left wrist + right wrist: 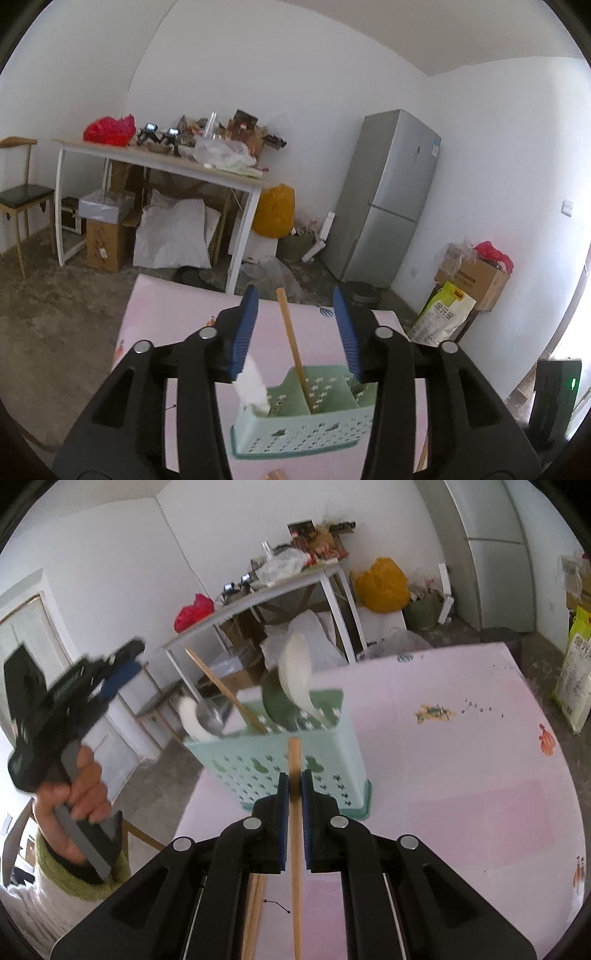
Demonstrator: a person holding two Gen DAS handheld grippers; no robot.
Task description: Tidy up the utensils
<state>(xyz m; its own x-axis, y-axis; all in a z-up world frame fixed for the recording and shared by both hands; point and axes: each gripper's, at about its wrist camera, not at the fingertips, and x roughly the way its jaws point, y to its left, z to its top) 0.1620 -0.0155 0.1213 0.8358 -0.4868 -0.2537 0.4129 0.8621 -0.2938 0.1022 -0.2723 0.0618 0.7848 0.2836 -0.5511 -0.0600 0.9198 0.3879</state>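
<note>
Spoons and one chopstick (225,690) already stand in the caddy (291,771); right tongs (294,786) grip another chopstick (295,834), left tongs (295,328) hang open and empty.

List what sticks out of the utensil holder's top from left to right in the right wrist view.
White spoon → steel ladle → wooden chopstick → dark green spoon → large white spoon, all standing in the mint utensil holder.
</note>
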